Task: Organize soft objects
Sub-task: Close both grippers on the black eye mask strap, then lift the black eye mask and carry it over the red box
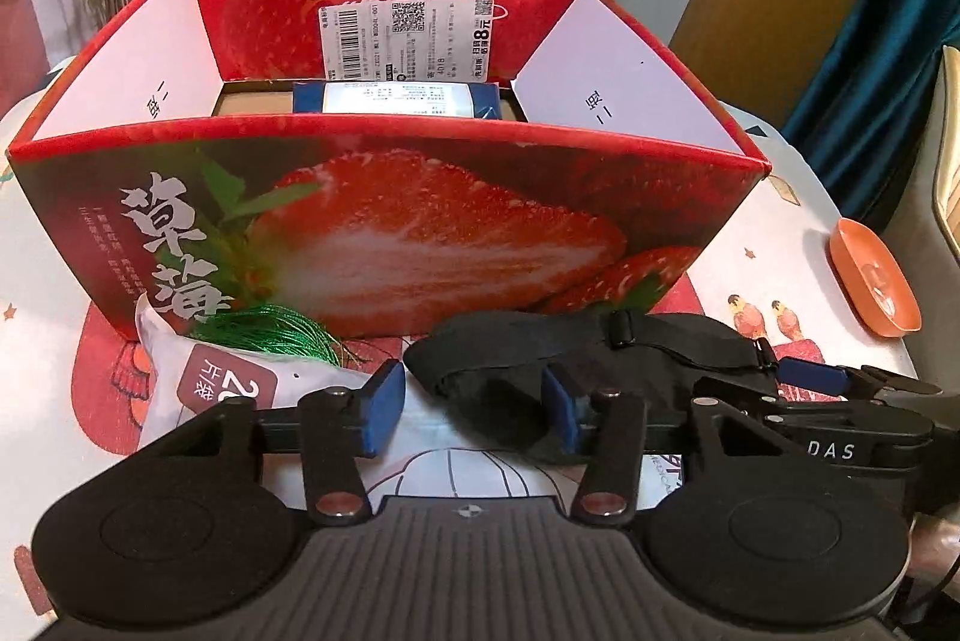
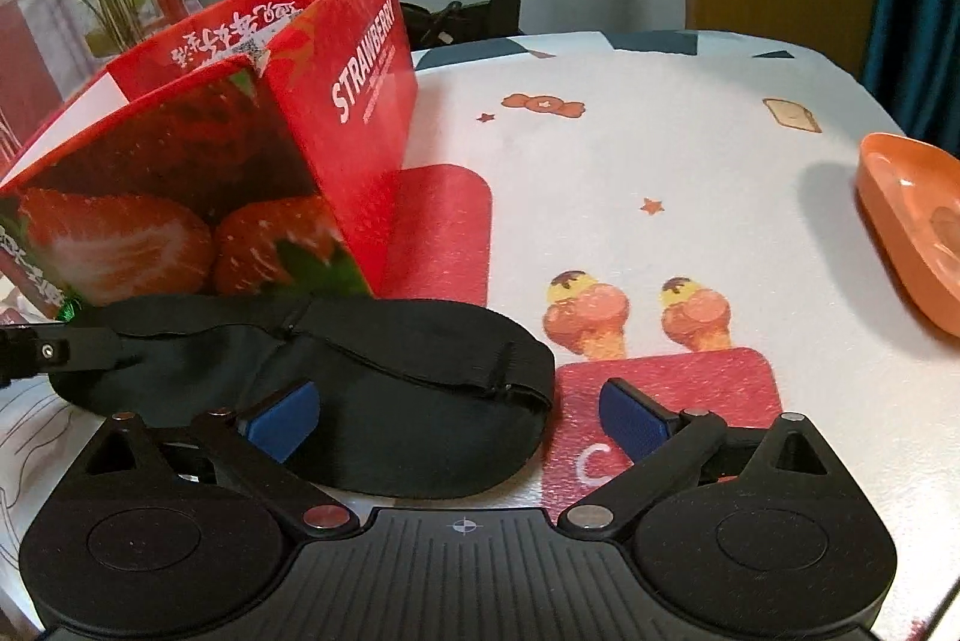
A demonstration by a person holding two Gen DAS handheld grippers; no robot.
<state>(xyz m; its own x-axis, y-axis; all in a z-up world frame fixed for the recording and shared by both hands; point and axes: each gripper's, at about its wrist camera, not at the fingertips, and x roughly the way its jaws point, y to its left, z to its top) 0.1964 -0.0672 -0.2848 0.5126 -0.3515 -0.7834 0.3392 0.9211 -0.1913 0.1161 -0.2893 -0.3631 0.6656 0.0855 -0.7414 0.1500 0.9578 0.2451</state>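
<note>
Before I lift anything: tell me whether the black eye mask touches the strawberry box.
Cannot tell. In the right wrist view the eye mask overlaps the strawberry box base, but no view shows contact or gap plainly.

Both views are evenly lit by soft indoor light, bright enough to read colours clearly. Glare washes over the glossy tablecloth (image 2: 690,173) in the right wrist view, fading its prints. The orange dish (image 2: 918,221) throws a soft shadow to its left. The strawberry box (image 1: 384,215) looks slightly grainy and its straight walls bow outward with the fisheye lens. Corners of both views darken, and the background is soft. Print on the box label (image 1: 414,35) is too blurred to read.
</note>
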